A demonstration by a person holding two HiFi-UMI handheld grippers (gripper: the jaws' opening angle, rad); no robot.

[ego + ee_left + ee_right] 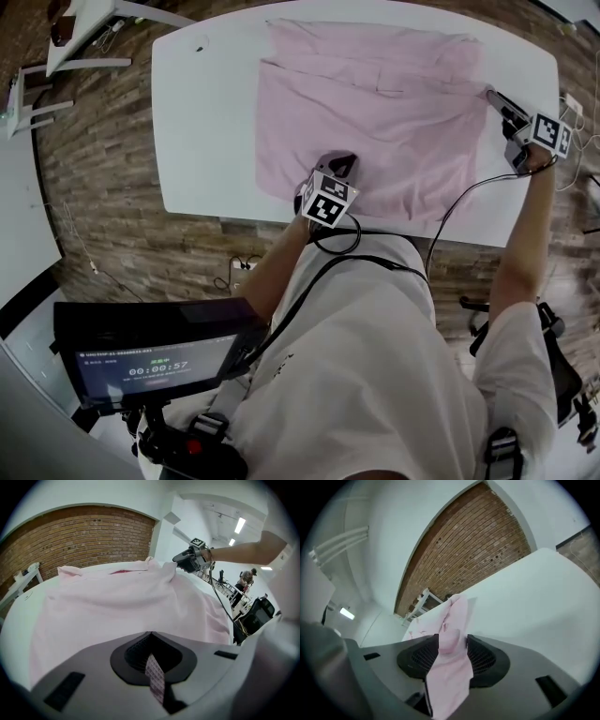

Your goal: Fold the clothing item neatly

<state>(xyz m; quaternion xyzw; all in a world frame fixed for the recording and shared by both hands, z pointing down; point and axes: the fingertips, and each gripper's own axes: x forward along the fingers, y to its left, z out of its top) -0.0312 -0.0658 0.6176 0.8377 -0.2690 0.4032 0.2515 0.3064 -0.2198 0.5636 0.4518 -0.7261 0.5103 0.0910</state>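
One broad, smooth-topped white table [202, 112] with rounded corners is carrying everything. A thin, softly creased pale pink shirt [375, 103] of woven cloth is lying spread across the table's middle and right part, its lower edge reaching the table's near edge.

At the table's near edge, the grey plastic left gripper [341, 163] is resting on the shirt's lower edge. Its jaws are pressing together, and a narrow sliver of pink cloth is sitting pinched between their ribbed black pads [136, 651].

At the table's right edge, the right gripper [493, 95] is lifting the shirt's right side into a small peak. Its jaws are standing apart, and a bunched fold of the cloth is hanging loosely between the gridded pads [483, 657].
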